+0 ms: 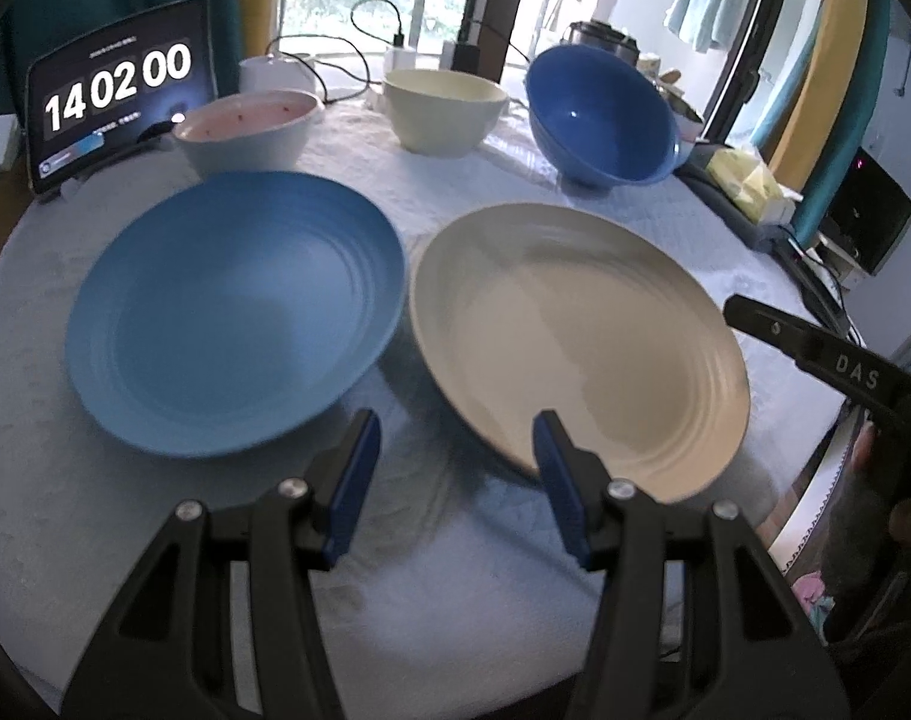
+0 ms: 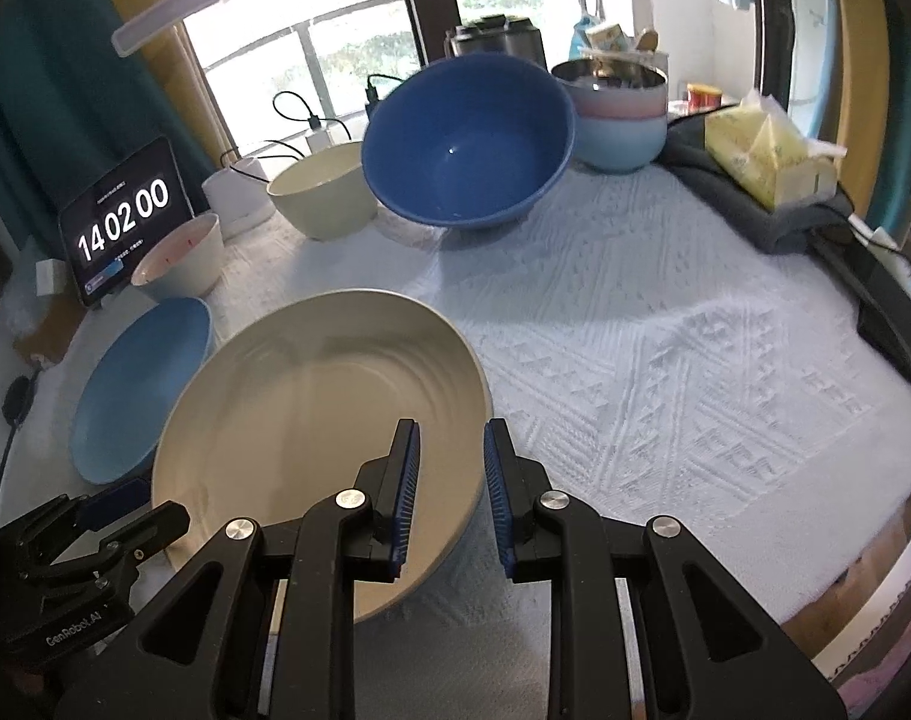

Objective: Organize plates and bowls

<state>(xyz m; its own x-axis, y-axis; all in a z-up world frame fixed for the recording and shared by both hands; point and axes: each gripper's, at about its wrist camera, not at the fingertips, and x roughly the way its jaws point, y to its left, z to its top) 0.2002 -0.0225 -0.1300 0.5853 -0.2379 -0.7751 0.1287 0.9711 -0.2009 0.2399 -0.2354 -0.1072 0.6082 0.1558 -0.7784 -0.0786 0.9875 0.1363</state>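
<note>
Plates, blue plate point(image 1: 239, 312) and cream plate point(image 1: 575, 348), lie unstacked at frame centre; three bowls stand separate above. Left tool point(image 1: 455, 480) and right tool point(image 2: 452, 498) both released, empty; sorting not begun.

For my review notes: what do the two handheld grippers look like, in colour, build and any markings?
Both are matte black plastic with cut-out triangular linkage arms, silver pivot bolts and blue ribbed pads on the fingers. The left gripper carries white "GenRobot.AI" lettering on its body; the right gripper shows raised "DAS" letters. No sleeves are visible.
</note>
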